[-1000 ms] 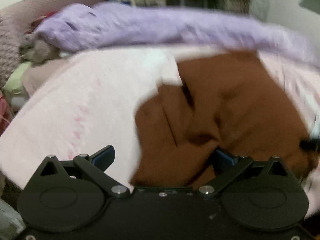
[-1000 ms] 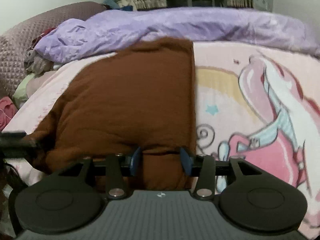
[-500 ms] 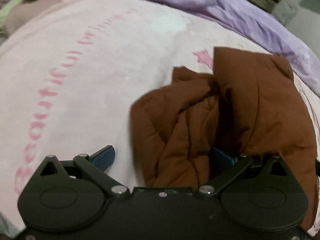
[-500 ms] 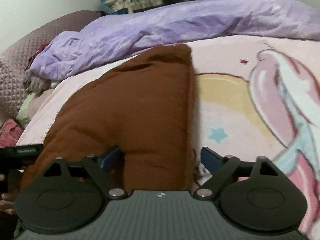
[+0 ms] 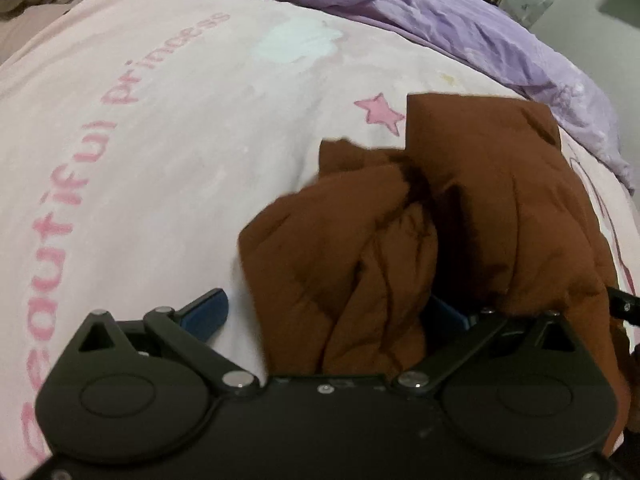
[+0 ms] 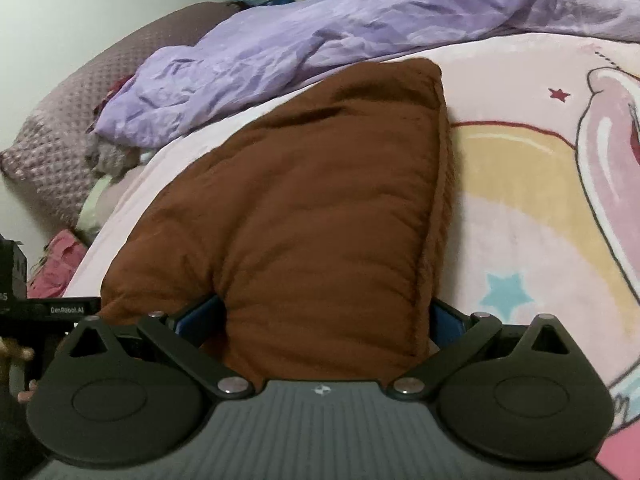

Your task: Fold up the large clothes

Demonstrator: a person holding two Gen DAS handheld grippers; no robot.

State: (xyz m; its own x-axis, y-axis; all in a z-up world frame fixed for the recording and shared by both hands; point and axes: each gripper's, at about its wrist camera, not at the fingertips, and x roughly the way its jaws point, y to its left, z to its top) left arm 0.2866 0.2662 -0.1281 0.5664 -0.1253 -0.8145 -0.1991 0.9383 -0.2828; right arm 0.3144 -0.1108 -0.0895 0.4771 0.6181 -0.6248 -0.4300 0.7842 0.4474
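Bed covered by pale pink blanket (image 5: 168,128), pink lettering "Beautiful Princess" and a pink star (image 5: 380,114) printed on it; cartoon figure toward its right side. Crumpled lilac duvet (image 6: 320,36) along far edge. Mauve quilted headboard (image 6: 80,120) at left, pink cloth (image 6: 56,268) below it.

Pink cartoon-print bed (image 5: 168,128), folded brown garment (image 6: 320,208) on it, rumpled purple quilt (image 6: 360,28) behind
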